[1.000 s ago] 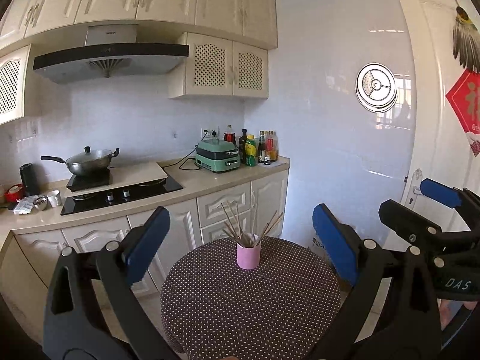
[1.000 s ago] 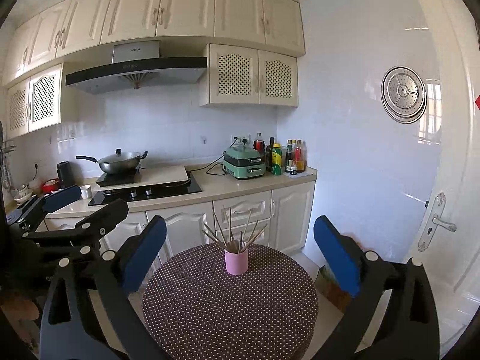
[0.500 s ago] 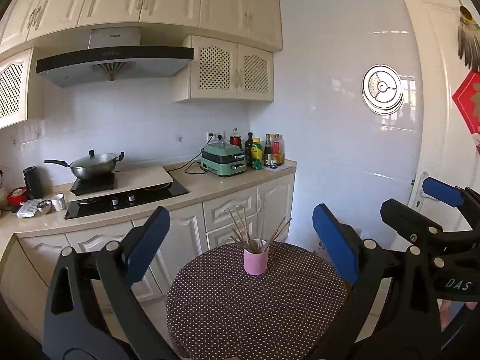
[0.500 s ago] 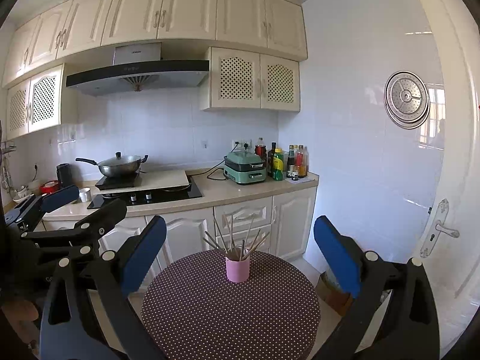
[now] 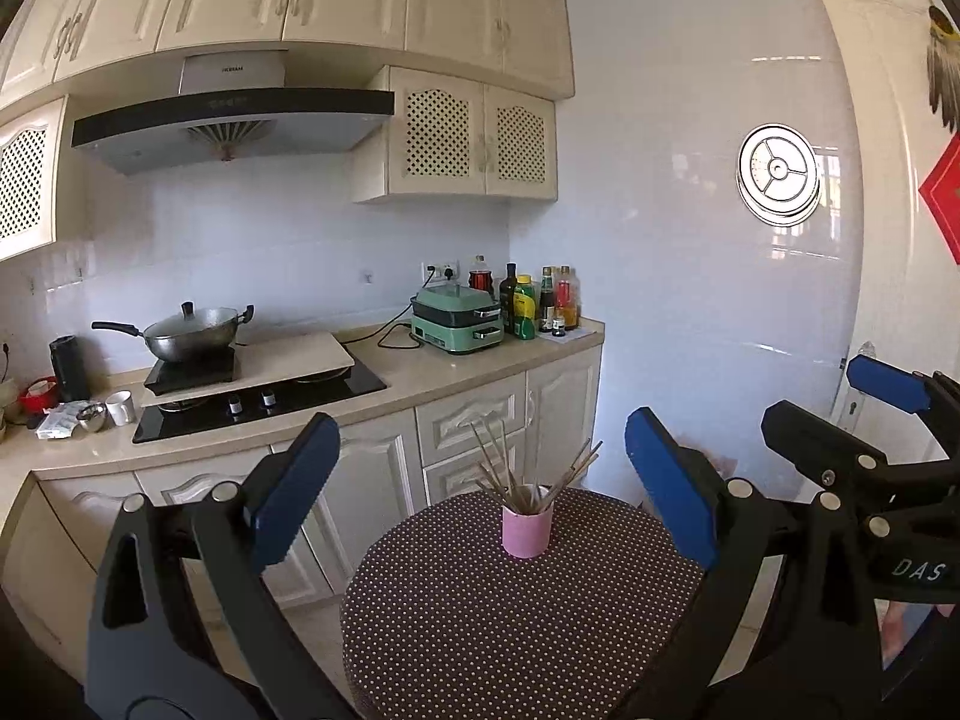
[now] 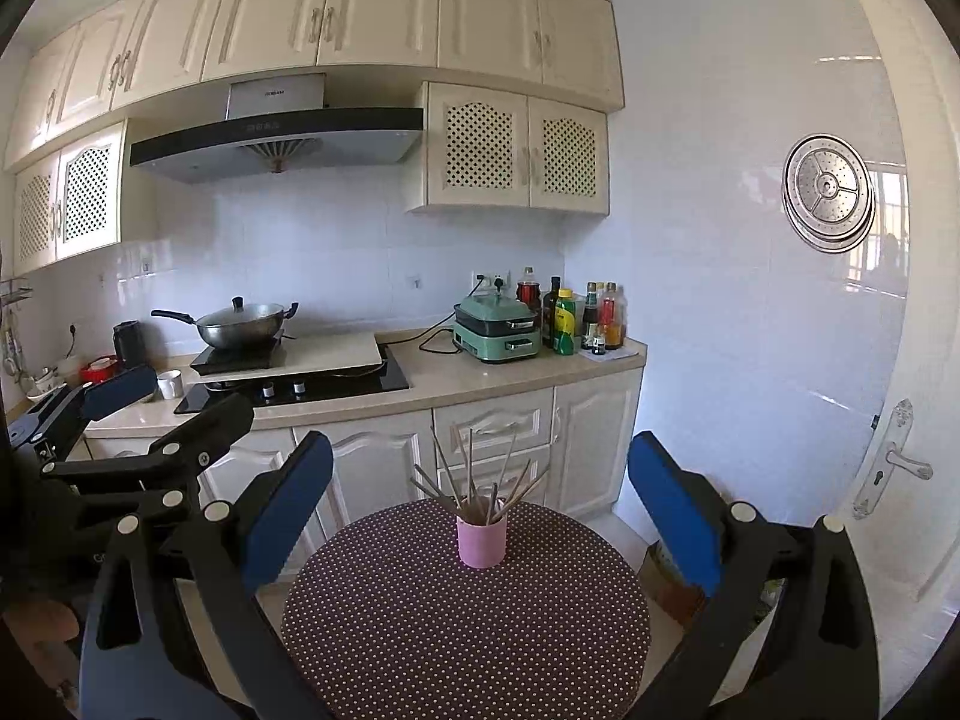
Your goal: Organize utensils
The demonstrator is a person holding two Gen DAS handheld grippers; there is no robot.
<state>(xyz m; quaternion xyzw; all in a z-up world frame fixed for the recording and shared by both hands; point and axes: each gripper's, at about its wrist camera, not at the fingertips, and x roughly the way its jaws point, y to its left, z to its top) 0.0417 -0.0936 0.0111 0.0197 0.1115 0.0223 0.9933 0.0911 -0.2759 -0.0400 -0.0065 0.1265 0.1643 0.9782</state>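
Pink cup (image 5: 527,530) upright on the round polka-dot table (image 5: 480,630), near the far edge toward the kitchen cabinets (image 5: 474,420), with a loose bunch of chopsticks (image 5: 528,468) fanned out from its mouth. Left gripper (image 5: 480,480) spread wide and empty above the near side of the table, well short of the cup; right gripper (image 6: 480,492) likewise released, blue pads (image 6: 672,510) far apart, nothing between them. Behind, along the counter (image 6: 480,384): a lidded wok (image 6: 240,324) on the hob, a green cooker (image 6: 498,333), a cluster of bottles (image 6: 588,318) at the right end.
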